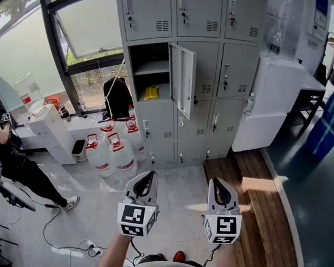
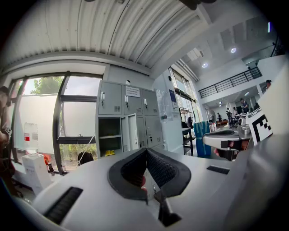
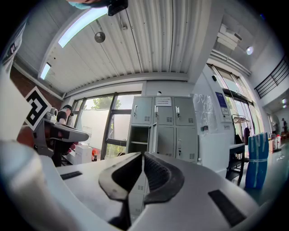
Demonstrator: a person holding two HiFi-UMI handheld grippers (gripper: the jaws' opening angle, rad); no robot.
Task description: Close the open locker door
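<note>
The grey locker bank (image 1: 185, 72) stands ahead across the floor. One middle-row door (image 1: 181, 78) hangs open, swung out to the right of its dark compartment (image 1: 150, 69), which has a shelf and a yellow thing (image 1: 152, 92) on the bottom. My left gripper (image 1: 149, 175) and right gripper (image 1: 217, 182) are held level side by side, well short of the lockers, both shut and empty. The open door (image 2: 132, 131) shows beyond the closed tips of the left gripper (image 2: 145, 151). It also appears as the door (image 3: 152, 137) above the right gripper (image 3: 142, 155).
Several water jugs (image 1: 118, 148) and a black bag (image 1: 118, 97) sit left of the lockers. A person (image 1: 0, 142) sits at far left by a white table. A white cabinet (image 1: 274, 102) flanks the lockers' right; wooden decking (image 1: 254, 210) and blue bottle packs (image 1: 331, 123) lie further right.
</note>
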